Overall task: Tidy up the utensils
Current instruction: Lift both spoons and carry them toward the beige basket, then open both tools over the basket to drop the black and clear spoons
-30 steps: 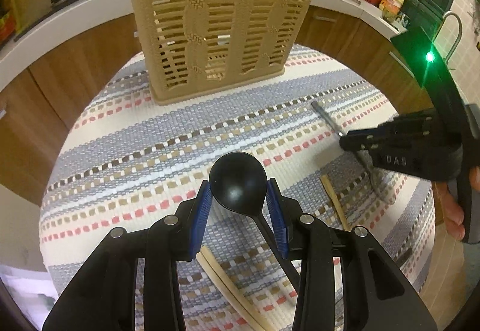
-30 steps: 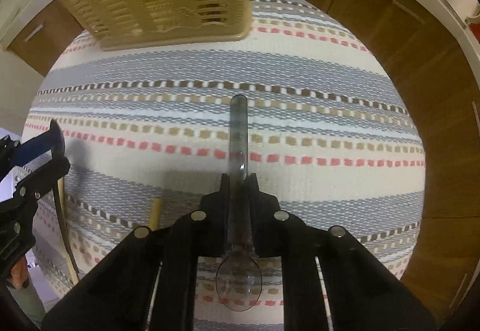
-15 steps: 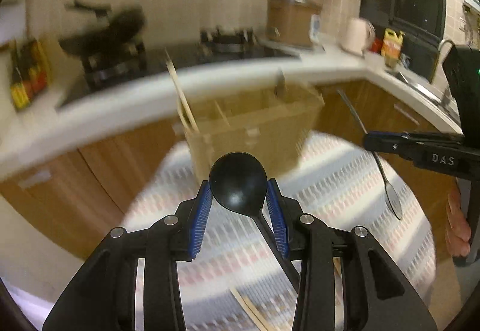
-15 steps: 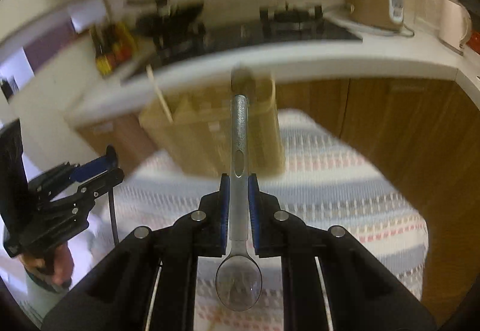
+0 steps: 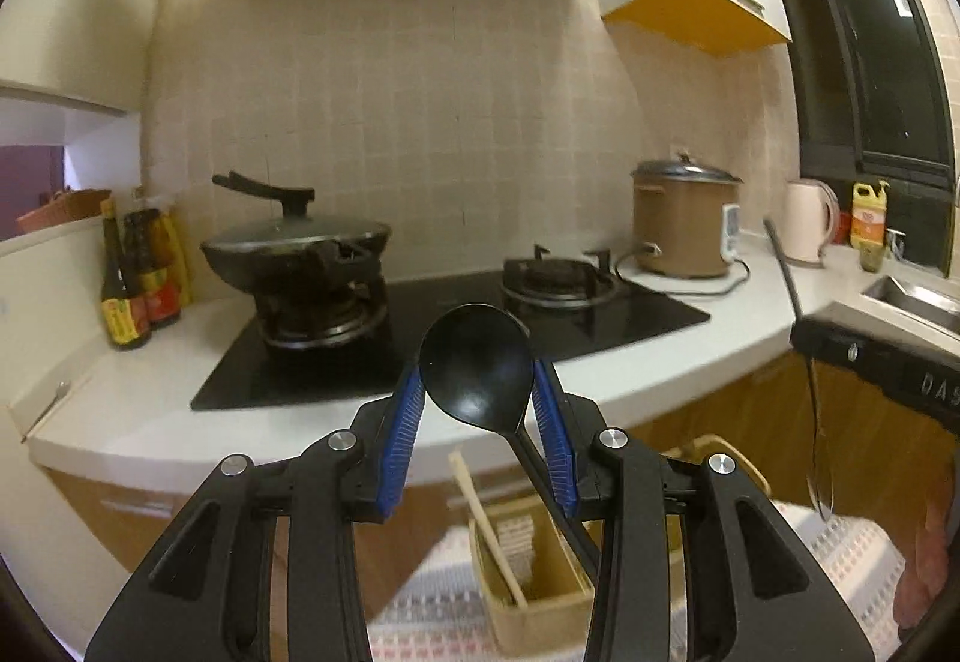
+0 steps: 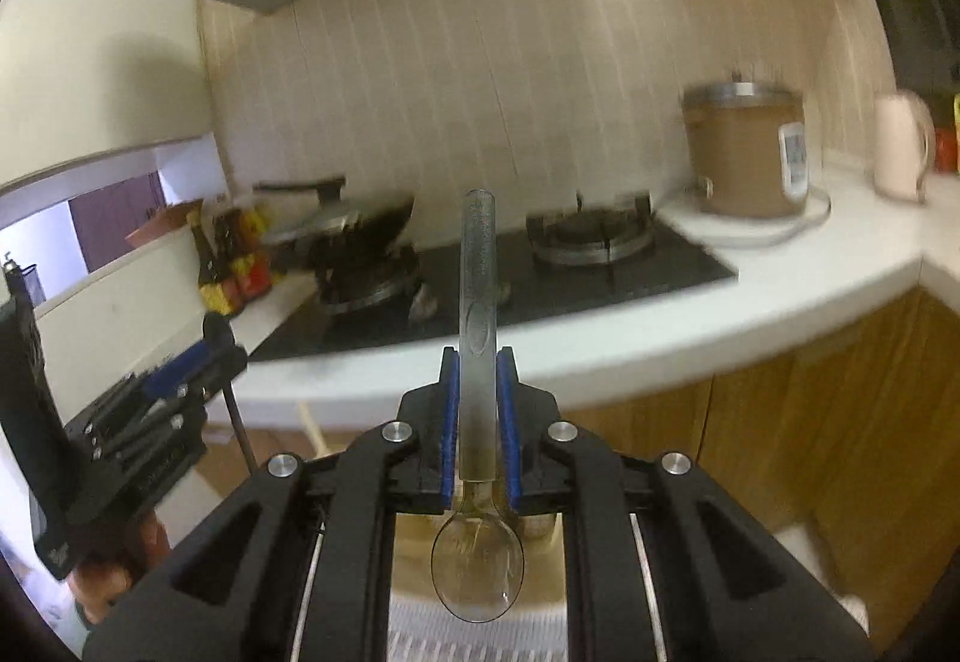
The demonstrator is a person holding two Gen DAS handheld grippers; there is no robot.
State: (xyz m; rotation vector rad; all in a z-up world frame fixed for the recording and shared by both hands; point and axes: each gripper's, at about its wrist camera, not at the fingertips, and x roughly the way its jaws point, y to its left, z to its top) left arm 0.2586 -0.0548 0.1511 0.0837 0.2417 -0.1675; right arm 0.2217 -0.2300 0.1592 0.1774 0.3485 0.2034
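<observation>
A: What has the left claw [image 5: 477, 410] got?

B: A black spoon [image 5: 476, 373]. Its blue pads pinch the bowl from both sides, the bowl pointing forward toward the stove [image 5: 456, 326], and the handle runs back and down to the right between the fingers.

A: And the right claw [image 6: 478, 416]?

B: Pressed nearly together on a clear spoon [image 6: 478, 314]. It grips the handle, which sticks out ahead, while the bowl hangs back under the claw's body.

A: Where is the holder?

B: The tan utensil basket [image 5: 534, 578] sits low in the left wrist view, behind the left claw's fingers, on the striped cloth [image 5: 420, 614]. A pale chopstick [image 5: 489, 530] leans in its left compartment. In the right wrist view only a blurred tan patch shows behind the spoon's bowl, likely the same basket.

A: Can each claw see the other?

B: Yes. The right claw shows at the right edge of the left view, with its spoon crossing it. The left claw sits at the left edge of the right view, a hand [image 6: 108, 578] under it.

A: Anything else?

B: A lidded wok [image 5: 294, 248] on the left burner and a brown rice cooker [image 5: 684, 224] on the white counter [image 5: 150, 398].
</observation>
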